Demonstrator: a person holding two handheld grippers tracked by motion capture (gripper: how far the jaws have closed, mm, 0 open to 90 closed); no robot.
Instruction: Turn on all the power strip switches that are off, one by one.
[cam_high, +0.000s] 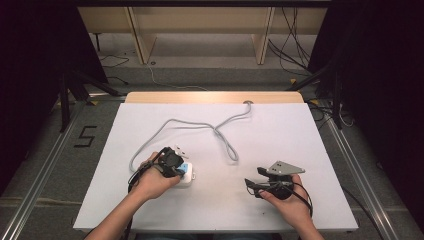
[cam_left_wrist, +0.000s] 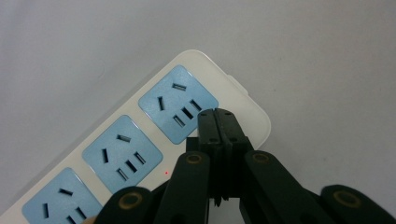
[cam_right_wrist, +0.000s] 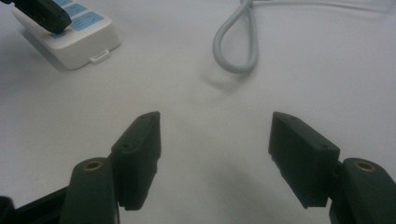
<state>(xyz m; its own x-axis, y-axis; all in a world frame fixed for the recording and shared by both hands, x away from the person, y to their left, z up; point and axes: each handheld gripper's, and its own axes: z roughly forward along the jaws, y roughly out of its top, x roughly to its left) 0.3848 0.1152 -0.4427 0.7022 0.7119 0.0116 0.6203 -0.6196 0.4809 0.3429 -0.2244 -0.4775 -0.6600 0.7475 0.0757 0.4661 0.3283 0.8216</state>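
On the left side of the surface (cam_high: 300, 130), the left hand-held gripper (cam_left_wrist: 215, 116) has its two black jaws pressed tight together with nothing between them. Its tip sits over the white end of the power strip (cam_left_wrist: 154, 121), just beside the last blue socket (cam_left_wrist: 177, 103). I cannot tell if the tip touches the strip or hangs just above it. From above, the left hand-held gripper (cam_high: 172, 162) covers most of the power strip (cam_high: 190, 175), and the left hand (cam_high: 152, 180) wraps around it.

The power strip is white with blue sockets in a row. Three sockets show in the left gripper view. A tiny red dot (cam_left_wrist: 166, 172) sits on the white part between two sockets. A small tab sticks out of the strip's end.

A grey cord (cam_high: 200, 125) runs from the strip in big loops across the surface to a hole at the far edge. One loop (cam_right_wrist: 236, 46) lies ahead of the right hand-held gripper.

On the right side, the right hand-held gripper (cam_right_wrist: 215, 140) has its jaws wide apart and holds nothing. It rests low over the bare white surface, well apart from the strip. The right hand (cam_high: 290, 205) holds it near the front edge, and a grey plate (cam_high: 282, 168) sits on top of it.
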